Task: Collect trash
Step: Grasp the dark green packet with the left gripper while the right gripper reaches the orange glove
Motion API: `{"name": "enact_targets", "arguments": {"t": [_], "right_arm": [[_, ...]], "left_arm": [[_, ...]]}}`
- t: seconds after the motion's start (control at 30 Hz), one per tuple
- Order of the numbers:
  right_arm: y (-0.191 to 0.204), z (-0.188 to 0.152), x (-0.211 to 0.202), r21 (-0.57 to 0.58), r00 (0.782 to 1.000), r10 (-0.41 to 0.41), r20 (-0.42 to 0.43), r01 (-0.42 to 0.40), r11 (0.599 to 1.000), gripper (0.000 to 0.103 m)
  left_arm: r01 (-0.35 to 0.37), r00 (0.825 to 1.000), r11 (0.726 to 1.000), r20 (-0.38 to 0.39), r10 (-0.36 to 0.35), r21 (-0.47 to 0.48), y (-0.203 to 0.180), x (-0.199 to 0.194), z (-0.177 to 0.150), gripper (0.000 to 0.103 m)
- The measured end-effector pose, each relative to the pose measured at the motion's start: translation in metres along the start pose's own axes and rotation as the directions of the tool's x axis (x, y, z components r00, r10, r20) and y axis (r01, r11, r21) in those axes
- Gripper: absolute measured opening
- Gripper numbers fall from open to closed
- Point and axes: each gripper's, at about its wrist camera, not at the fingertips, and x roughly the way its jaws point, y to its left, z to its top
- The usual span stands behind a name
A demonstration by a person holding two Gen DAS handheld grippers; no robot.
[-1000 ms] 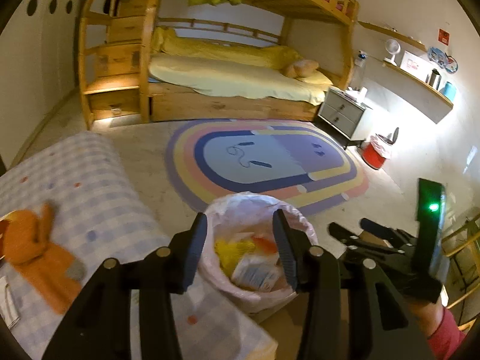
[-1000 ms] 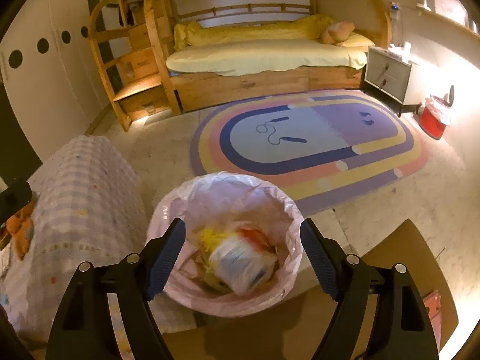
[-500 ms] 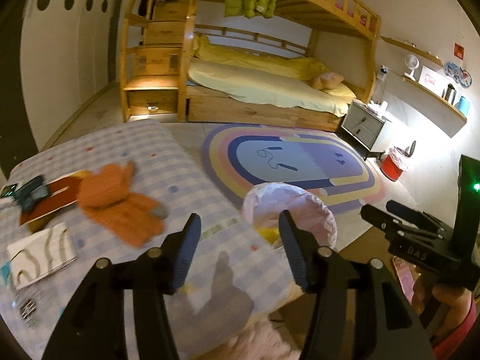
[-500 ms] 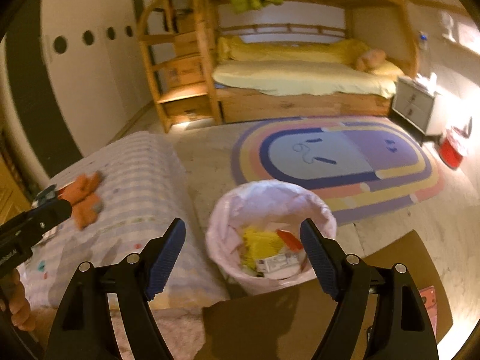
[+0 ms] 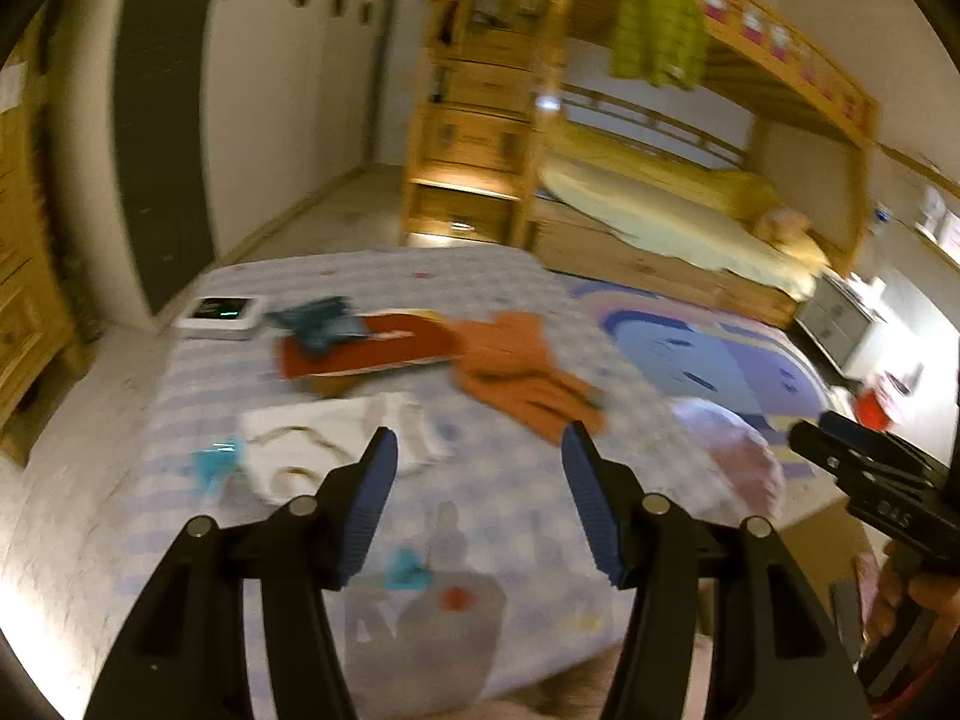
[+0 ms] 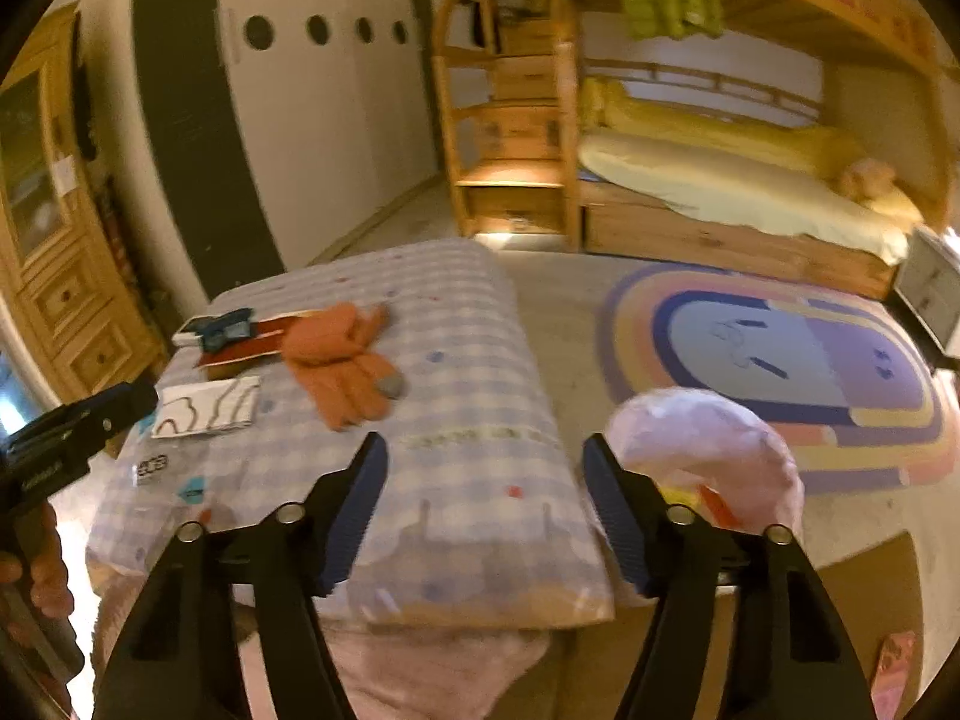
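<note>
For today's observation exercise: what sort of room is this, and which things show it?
Most likely a child's bedroom: a wooden bunk bed with yellow bedding, a rainbow rug with a face, and a checked mattress.

Orange gloves (image 6: 345, 366) on checked mattress (image 6: 480, 360)

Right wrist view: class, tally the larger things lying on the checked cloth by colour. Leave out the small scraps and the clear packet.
Orange: 1, the glove bundle
Red: 1, the flat folder
White: 2, the squiggle card and the box
Dark blue: 1, the pouch
Total: 5
</note>
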Motion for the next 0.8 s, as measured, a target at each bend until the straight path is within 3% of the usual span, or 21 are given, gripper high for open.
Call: {"name": "enact_targets", "arguments": {"t": [0.2, 0.33, 0.7, 0.8], "right_arm": [[0.038, 0.015, 0.025, -0.074, 0.998, 0.053, -0.021, -0.054, 0.996, 0.051], [0.055, 0.025, 0.043, -0.107, 0.997, 0.075, -0.028, -0.077, 0.991, 0.047], [0.078, 0.055, 0.091, -0.129, 0.994, 0.101, -0.040, -0.105, 0.986, 0.048], [0.076, 0.058, 0.102, -0.119, 0.994, 0.102, -0.047, -0.107, 0.987, 0.048]], "left_arm": [[-0.091, 0.996, 0.993, 0.006, 0.091, -0.073, 0.053, 0.009, 0.013, 0.056], [-0.124, 0.992, 0.986, -0.009, 0.124, -0.115, 0.078, 0.023, 0.020, 0.062], [-0.105, 0.991, 0.985, -0.103, 0.091, -0.137, 0.098, 0.101, 0.049, 0.062], [-0.127, 0.983, 0.985, -0.144, 0.110, -0.115, 0.095, 0.123, 0.051, 0.056]]}}
